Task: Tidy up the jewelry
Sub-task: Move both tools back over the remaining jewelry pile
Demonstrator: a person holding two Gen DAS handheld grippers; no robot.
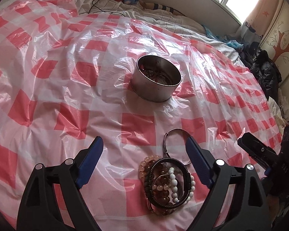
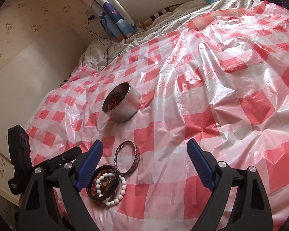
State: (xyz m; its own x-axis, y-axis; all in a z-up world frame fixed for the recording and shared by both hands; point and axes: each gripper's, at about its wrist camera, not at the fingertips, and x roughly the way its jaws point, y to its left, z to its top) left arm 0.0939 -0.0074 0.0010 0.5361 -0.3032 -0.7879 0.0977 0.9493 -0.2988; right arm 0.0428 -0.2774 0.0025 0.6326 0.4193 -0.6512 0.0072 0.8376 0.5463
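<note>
A round metal tin [image 1: 156, 79] stands on the red-and-white checked plastic sheet [image 1: 67, 96] and holds some jewelry. It also shows in the right wrist view [image 2: 123, 103]. A pile of bead and leather bracelets [image 1: 166, 182] lies between my left gripper's open blue fingers [image 1: 144, 165]. A metal bangle [image 1: 175, 144] lies just beyond the pile, partly behind the right finger. In the right wrist view the pile [image 2: 106, 184] and the bangle [image 2: 128, 156] lie beside the left finger of my open, empty right gripper [image 2: 144, 165].
The sheet covers a bed with rumpled white bedding [image 1: 163, 19] at the far side. A black cable [image 2: 106, 44] runs from a wall socket. Dark clothes [image 1: 264, 67] are heaped at the right. The other gripper [image 1: 260, 152] shows at the right edge.
</note>
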